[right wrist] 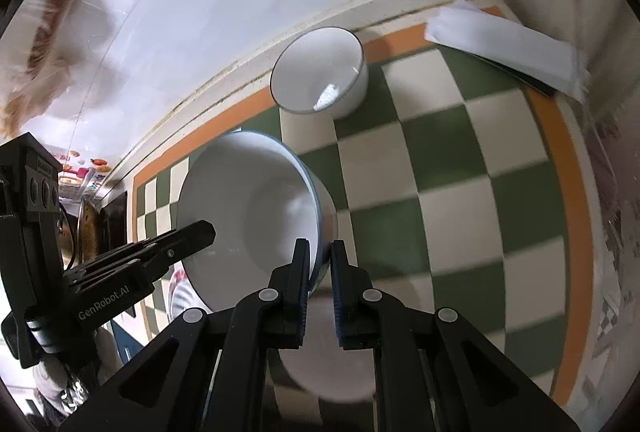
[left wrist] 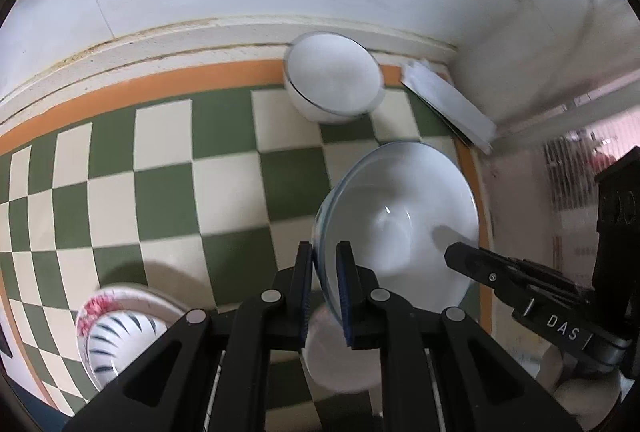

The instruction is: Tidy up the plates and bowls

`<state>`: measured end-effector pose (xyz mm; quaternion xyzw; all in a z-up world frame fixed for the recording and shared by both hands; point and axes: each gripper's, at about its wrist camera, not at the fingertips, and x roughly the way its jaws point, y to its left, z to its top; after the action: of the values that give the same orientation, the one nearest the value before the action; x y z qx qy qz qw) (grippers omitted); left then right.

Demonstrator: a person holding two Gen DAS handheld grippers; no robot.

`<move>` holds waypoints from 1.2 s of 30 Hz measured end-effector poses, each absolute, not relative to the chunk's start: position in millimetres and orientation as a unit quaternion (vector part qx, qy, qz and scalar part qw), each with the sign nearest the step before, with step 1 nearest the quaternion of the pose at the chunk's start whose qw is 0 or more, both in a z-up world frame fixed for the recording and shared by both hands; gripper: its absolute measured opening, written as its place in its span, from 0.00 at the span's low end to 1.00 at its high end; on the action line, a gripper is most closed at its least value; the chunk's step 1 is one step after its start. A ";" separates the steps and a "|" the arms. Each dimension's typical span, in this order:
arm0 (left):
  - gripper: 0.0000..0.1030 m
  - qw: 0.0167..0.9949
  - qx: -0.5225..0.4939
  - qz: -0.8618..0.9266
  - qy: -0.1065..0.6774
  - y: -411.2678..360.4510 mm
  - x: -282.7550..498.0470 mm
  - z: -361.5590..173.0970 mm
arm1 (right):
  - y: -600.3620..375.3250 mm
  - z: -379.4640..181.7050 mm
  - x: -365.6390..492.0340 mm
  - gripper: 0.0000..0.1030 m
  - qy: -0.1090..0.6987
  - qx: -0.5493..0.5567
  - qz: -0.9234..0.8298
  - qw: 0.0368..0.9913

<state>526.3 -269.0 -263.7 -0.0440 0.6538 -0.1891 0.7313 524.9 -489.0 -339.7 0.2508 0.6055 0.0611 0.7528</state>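
Both tools pinch opposite rims of blue-rimmed bowl: left tool, right tool. Lifted, likely for stacking; white dish blurred beneath.

Left wrist view: the large white bowl has its near rim hidden behind the left gripper fingers, and the right gripper's arm covers part of its right side. A pale round dish beneath the bowl is blurred and mostly concealed by the gripper linkage; its kind cannot be told. The floral plate and the striped bowl on it are partly covered by the linkage. Right wrist view: the folded white cloth is blurred at its far end. The objects at left behind the left gripper are too blurred to identify.
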 end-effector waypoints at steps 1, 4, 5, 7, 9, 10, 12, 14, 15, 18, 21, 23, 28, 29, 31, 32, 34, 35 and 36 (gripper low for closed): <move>0.10 0.728 -0.043 -0.193 0.656 -271.8 519.5 -264.5 | -490.2 -335.6 515.1 0.11 0.606 0.251 0.059 0.753; 0.10 0.718 -0.039 -0.202 0.665 -276.0 501.0 -270.8 | -495.2 -332.9 484.4 0.12 0.611 0.250 0.054 0.749; 0.10 0.714 -0.036 -0.203 0.669 -276.0 495.4 -273.7 | -493.7 -335.1 473.1 0.12 0.615 0.251 0.053 0.745; 0.10 0.706 -0.030 -0.206 0.677 -275.7 484.5 -280.4 | -497.8 -341.7 459.0 0.12 0.622 0.253 0.051 0.739; 0.10 0.697 -0.024 -0.207 0.686 -276.4 476.5 -287.7 | -496.9 -351.0 444.5 0.12 0.632 0.254 0.049 0.731; 0.10 0.694 -0.021 -0.207 0.689 -276.7 473.3 -291.2 | -496.6 -355.5 438.6 0.12 0.635 0.259 0.047 0.726; 0.10 0.689 -0.010 -0.209 0.694 -278.7 466.9 -297.9 | -493.1 -365.6 430.8 0.12 0.641 0.262 0.044 0.720; 0.10 0.686 0.001 -0.210 0.697 -281.2 460.1 -302.4 | -492.7 -372.2 423.2 0.12 0.644 0.267 0.041 0.716; 0.10 0.685 0.007 -0.209 0.698 -282.7 457.4 -305.0 | -492.4 -375.3 421.1 0.12 0.646 0.267 0.040 0.714; 0.10 0.683 0.024 -0.208 0.699 -286.5 451.8 -312.0 | -492.8 -385.0 418.5 0.12 0.650 0.269 0.037 0.709; 0.10 0.683 0.041 -0.204 0.700 -289.9 448.4 -319.1 | -491.1 -392.2 418.2 0.12 0.655 0.265 0.035 0.707; 0.10 0.682 0.048 -0.203 0.701 -291.0 447.7 -322.1 | -490.4 -396.2 419.4 0.12 0.658 0.264 0.033 0.704; 0.10 0.680 0.064 -0.201 0.702 -294.2 447.6 -327.4 | -489.4 -402.0 420.6 0.12 0.664 0.259 0.030 0.701; 0.10 0.680 0.066 -0.201 0.702 -294.4 447.4 -328.0 | -489.1 -403.1 420.6 0.12 0.665 0.257 0.030 0.700; 0.10 0.679 0.069 -0.199 0.703 -294.9 447.7 -329.4 | -488.3 -405.7 420.7 0.12 0.669 0.256 0.030 0.697; 0.10 0.678 0.070 -0.199 0.704 -295.0 447.9 -330.5 | -488.1 -406.6 420.5 0.12 0.669 0.257 0.030 0.696; 0.10 0.676 0.072 -0.196 0.707 -295.5 448.1 -333.3 | -486.7 -409.5 420.3 0.12 0.673 0.254 0.031 0.694; 0.10 0.675 0.072 -0.194 0.708 -295.2 448.1 -334.3 | -486.2 -410.3 420.5 0.12 0.674 0.254 0.031 0.693; 0.10 0.675 0.073 -0.193 0.709 -294.5 448.0 -335.5 | -485.6 -410.9 420.4 0.12 0.674 0.254 0.031 0.693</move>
<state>448.0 -294.5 -335.5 0.0729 0.7086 -0.1926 0.6749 420.4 -485.6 -410.9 0.2539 0.6741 0.0312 0.6929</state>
